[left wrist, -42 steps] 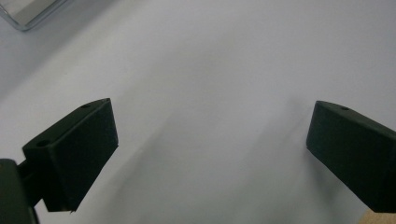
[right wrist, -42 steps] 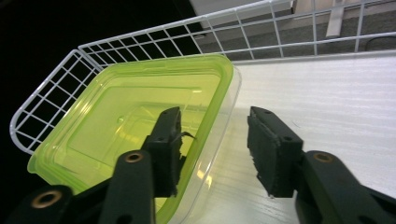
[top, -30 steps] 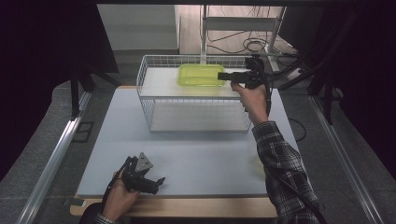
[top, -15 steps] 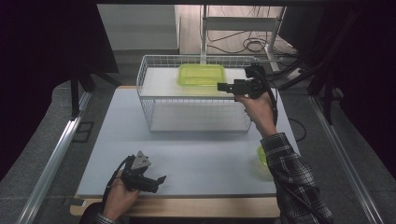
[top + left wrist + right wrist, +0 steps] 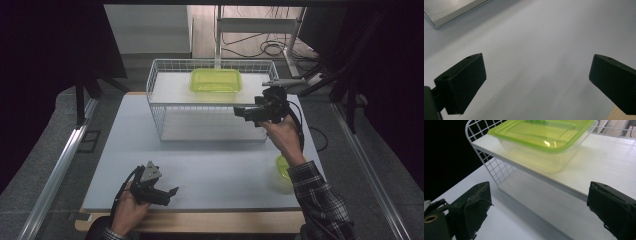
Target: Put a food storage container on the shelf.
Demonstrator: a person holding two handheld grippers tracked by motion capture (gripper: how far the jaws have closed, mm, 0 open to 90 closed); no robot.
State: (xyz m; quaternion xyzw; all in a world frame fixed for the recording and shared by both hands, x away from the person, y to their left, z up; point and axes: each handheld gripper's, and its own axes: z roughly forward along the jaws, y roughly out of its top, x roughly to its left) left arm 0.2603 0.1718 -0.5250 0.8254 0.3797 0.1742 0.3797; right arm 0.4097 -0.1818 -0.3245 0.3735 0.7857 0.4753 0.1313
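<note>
A clear box with a green lid [image 5: 216, 80] [image 5: 541, 140] sits on the white top shelf of a wire rack [image 5: 155, 107] at the back of the table. My right gripper [image 5: 240, 112] [image 5: 539, 205] hovers in front of the rack's right end and points left, apart from the box. Its jaws have just been opening and are open, with nothing between them. At the front left, my left gripper [image 5: 172, 192] [image 5: 536, 77] stays low over the white tabletop [image 5: 544, 37], open and holding nothing.
A small green round object [image 5: 283, 167] lies on the table beside my right forearm. Metal rails run along both sides of the table, and a dark stand is at the left. The white board [image 5: 215, 165] reaches to the wooden front edge.
My right gripper has drawn back from the green-lidded box toward the front and right, with its jaws spread wider. The box stays on the shelf. The left gripper has not moved.
</note>
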